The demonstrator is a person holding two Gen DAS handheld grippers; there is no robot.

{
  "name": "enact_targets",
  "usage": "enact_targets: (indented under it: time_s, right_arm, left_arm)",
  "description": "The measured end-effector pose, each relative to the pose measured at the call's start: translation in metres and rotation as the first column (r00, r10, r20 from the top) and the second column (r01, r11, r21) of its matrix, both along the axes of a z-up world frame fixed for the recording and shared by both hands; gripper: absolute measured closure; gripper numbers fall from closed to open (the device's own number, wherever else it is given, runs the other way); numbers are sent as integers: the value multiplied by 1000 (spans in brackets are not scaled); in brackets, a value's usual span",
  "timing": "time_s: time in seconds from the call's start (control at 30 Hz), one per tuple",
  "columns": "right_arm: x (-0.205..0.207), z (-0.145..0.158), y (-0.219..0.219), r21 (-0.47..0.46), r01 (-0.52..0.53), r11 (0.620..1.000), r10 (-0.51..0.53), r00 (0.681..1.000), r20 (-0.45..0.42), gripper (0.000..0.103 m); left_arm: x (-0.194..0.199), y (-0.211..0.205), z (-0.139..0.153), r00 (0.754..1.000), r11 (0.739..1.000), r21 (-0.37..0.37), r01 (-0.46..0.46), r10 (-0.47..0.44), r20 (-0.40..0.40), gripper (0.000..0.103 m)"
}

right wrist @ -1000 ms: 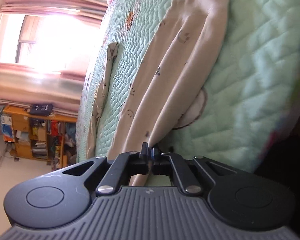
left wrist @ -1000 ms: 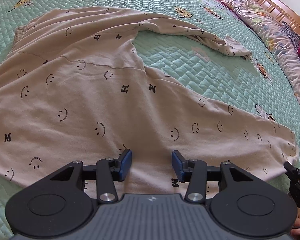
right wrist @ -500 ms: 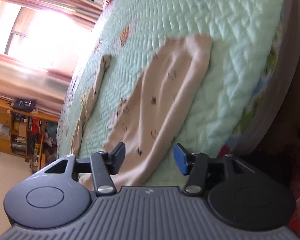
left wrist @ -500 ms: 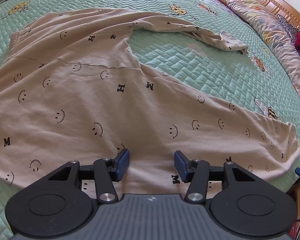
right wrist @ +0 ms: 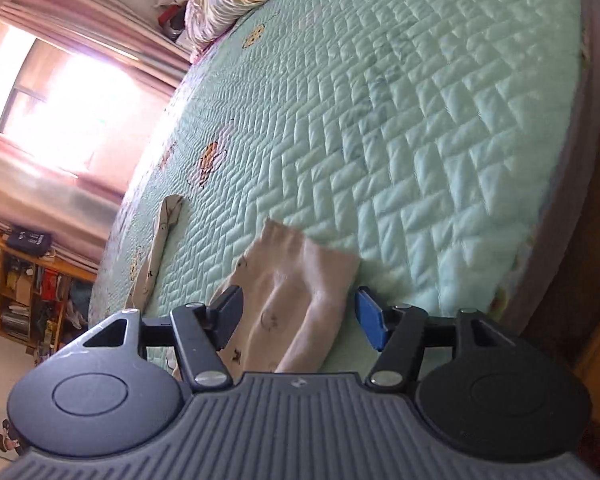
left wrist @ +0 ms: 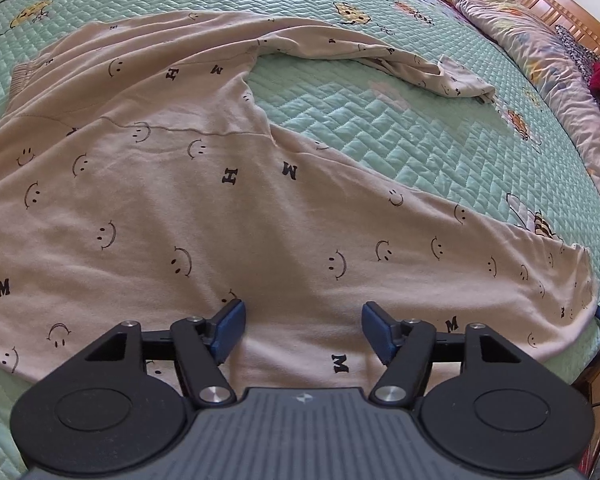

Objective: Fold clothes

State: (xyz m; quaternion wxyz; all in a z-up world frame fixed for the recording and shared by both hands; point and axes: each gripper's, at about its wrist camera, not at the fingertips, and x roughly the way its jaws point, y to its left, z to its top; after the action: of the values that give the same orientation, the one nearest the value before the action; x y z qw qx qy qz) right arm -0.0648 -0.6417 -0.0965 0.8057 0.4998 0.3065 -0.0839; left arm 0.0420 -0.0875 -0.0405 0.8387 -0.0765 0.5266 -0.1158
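A beige sweatshirt [left wrist: 228, 184] printed with smiley faces is spread flat on a green quilted bedspread [left wrist: 400, 128], 1 sleeve [left wrist: 364, 52] stretched away from the body. The left gripper [left wrist: 303, 322] is held above the near hem; its jaws have just been opening and stand apart, clear of the cloth. The right gripper [right wrist: 296, 316] is seen over a sleeve end [right wrist: 300, 276], jaws likewise just opened, nothing pinched.
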Motion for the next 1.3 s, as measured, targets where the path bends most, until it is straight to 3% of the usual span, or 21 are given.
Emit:
enact_targets:
  time_s: [0.17,0.23,0.27,0.3,0.37,0.43,0.57,0.67,0.77,0.87,1.03,1.1,1.17,1.3]
  right_arm:
    - [27,0,-1,-44,-71,996,72,997,16,42]
    - [36,5,4,-104,-126,987,126,992,-5,58]
    - [41,8,6,-127,-147,981,145,989,-26,82]
    - [45,9,7,-135,-161,978,157,987,-40,93]
    - [47,19,14,-179,-192,965,189,981,-32,94]
    - [50,42,24,-290,-217,932,230,973,10,94]
    - [49,77,20,-390,-126,912,168,983,76,94]
    - [50,61,5,-340,-118,933,126,992,1,92]
    - [47,29,-3,-252,-139,958,120,989,-88,81]
    - [32,12,-7,-208,-55,977,46,998,-48,76]
    - [-7,28,12,-212,42,976,-29,997,65,67]
    - [-21,25,27,-127,-21,992,32,996,83,63]
    - [-25,18,51,-8,-187,982,187,977,106,63]
    - [-9,8,116,89,-442,893,431,894,118,63]
  left_arm:
    - [-3,-7,-1,1000,999,36,15,-15,13,31]
    - [-3,-8,0,1000,999,40,15,-16,12,31]
    - [-3,-8,0,1000,999,41,15,-16,11,31]
    - [-2,-7,0,1000,999,38,14,-15,9,31]
    - [-2,-6,0,1000,999,33,10,-10,4,32]
    - [-1,-6,0,1000,1000,31,5,-5,-1,31]
    - [-1,-9,0,1000,999,47,-1,1,1,31]
    - [-2,-12,0,1000,998,66,8,-9,10,31]
    - [-2,-14,-1,1000,997,72,23,-24,12,28]
    - [-3,-12,0,999,998,62,27,-28,18,28]
    - [-8,-7,4,999,999,42,25,-27,35,29]
    - [-12,-5,8,998,999,33,26,-27,48,30]
    - [-17,-3,14,998,1000,9,30,-31,60,30]
    - [-22,3,25,997,998,-49,30,-26,76,30]
